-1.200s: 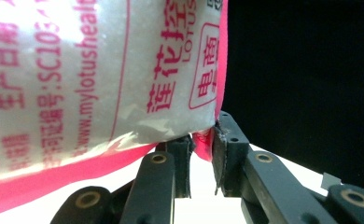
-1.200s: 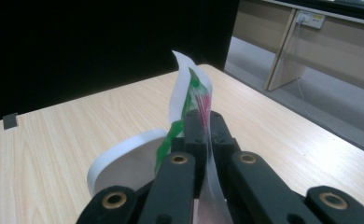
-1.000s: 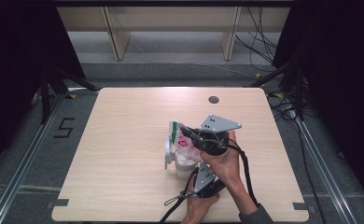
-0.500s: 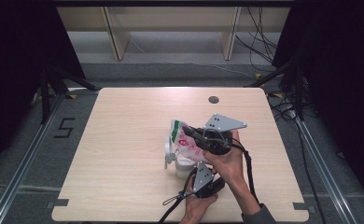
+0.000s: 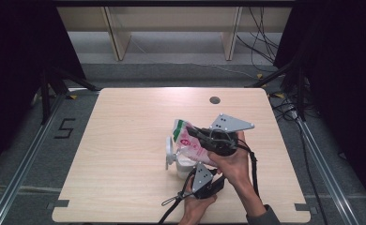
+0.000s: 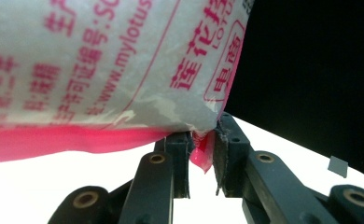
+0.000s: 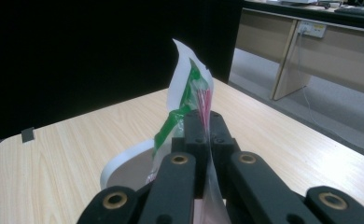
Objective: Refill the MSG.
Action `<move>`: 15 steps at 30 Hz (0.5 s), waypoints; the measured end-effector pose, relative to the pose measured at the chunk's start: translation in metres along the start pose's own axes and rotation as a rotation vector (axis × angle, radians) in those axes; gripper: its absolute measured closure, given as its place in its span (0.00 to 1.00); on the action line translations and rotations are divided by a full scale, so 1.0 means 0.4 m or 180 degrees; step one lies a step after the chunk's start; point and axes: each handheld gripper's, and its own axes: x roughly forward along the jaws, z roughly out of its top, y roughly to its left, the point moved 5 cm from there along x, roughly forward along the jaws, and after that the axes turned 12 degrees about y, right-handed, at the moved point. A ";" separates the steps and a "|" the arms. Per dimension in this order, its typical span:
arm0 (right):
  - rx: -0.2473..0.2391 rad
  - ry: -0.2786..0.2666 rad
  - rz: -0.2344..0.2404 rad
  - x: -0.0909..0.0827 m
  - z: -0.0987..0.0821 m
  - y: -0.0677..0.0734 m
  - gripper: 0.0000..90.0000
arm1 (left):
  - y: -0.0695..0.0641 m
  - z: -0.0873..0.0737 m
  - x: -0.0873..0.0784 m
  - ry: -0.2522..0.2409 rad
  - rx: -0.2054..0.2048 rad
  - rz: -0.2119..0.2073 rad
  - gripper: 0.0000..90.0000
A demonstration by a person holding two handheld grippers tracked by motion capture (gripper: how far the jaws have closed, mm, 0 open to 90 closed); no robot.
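Observation:
A white plastic bag (image 5: 189, 142) with pink and green print is held tilted above a white cup (image 5: 185, 167) on the table. My right gripper (image 5: 199, 134) is shut on the bag's upper edge; in the right gripper view the film (image 7: 189, 86) rises from between the closed jaws, with the cup's rim (image 7: 124, 158) below. My left gripper (image 5: 199, 168) comes in from the near side, under the bag. In the left gripper view the bag's pink bottom corner (image 6: 203, 151) sits pinched between the jaw tips, and the printed bag (image 6: 101, 60) looms above.
The cup's flipped-open lid (image 5: 171, 151) sticks out to its left. The wooden table (image 5: 125, 140) has a round cable hole (image 5: 214, 100) at the far side. A hand and forearm (image 5: 237, 164) reach in from the bottom edge. Desk legs and cables lie beyond the table.
The right gripper has edged slightly to the right with the bag. The left gripper has kept still.

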 end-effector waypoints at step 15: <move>0.0124 -0.0028 0.0045 -0.035 -0.007 -0.008 1.00 | 0.007 -0.007 -0.003 0.0103 -0.0007 -0.0009 0.80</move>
